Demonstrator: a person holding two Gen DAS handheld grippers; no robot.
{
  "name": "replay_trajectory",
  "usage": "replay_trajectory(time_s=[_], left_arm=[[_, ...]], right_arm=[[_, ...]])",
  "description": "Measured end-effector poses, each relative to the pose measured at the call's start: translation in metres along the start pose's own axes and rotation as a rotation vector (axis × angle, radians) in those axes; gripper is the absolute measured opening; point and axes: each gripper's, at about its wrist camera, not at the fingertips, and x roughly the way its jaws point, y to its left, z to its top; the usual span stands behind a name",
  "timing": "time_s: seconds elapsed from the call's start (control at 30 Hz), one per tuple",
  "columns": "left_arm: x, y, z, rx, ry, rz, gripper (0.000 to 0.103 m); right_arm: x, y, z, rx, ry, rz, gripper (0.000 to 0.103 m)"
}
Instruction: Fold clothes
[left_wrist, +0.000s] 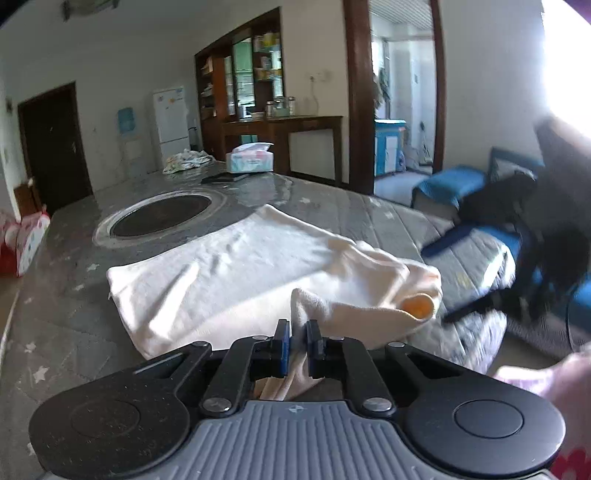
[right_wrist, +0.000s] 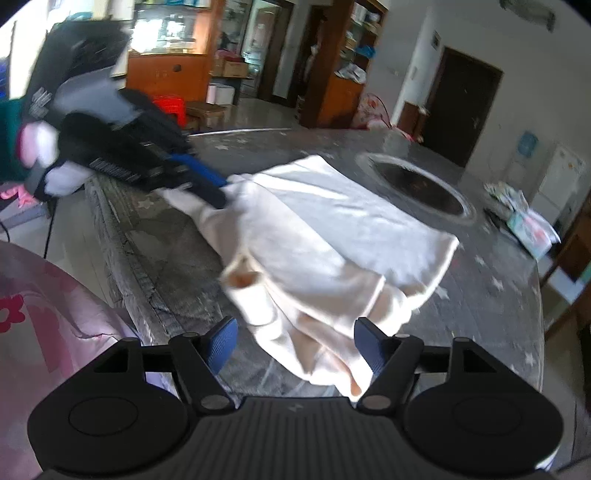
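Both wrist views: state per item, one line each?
left gripper: shut on a fold of the cream garment.
right gripper: open, garment edge between the fingers, not pressed.
cream garment: partly folded on the table, near end bunched and lifted.
tissue box: open, a tissue sticking out.
dark door: closed.
table: covered with a grey star-print cloth, round dark inset exposed.

Garment (left_wrist: 240, 266) lies on table (left_wrist: 74, 295) (burner (left_wrist: 160, 216) behind it).
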Motion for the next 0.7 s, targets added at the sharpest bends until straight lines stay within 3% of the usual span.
replay_trajectory(time_s=[0.23, 0.33, 0.4, 0.5, 0.57, 0.7], left_arm=[[0.016, 0.022, 0.012, -0.066, 0.009, -0.02, 0.01], [0.019, 0.027, 0.011, -0.087, 0.013, -0.037, 0.01], [0.017, 0.028, 0.007, -0.092, 0.011, -0.05, 0.01], [0.007, 0.025, -0.001, -0.076, 0.005, -0.07, 0.013], [0.001, 0.022, -0.007, -0.062, 0.009, -0.076, 0.015], [-0.012, 0.012, -0.017, 0.0, 0.025, -0.056, 0.023]], right_arm=[[0.025, 0.011, 0.005, -0.114, -0.039, -0.019, 0.068], [0.038, 0.002, 0.008, -0.079, -0.009, 0.011, 0.059], [0.042, -0.004, 0.009, -0.039, 0.004, 0.035, 0.057], [0.043, -0.009, 0.01, -0.009, 0.014, 0.058, 0.045], [0.042, -0.008, 0.009, -0.02, 0.013, 0.072, 0.03], [0.039, -0.003, 0.012, -0.035, 0.004, 0.068, 0.019]])
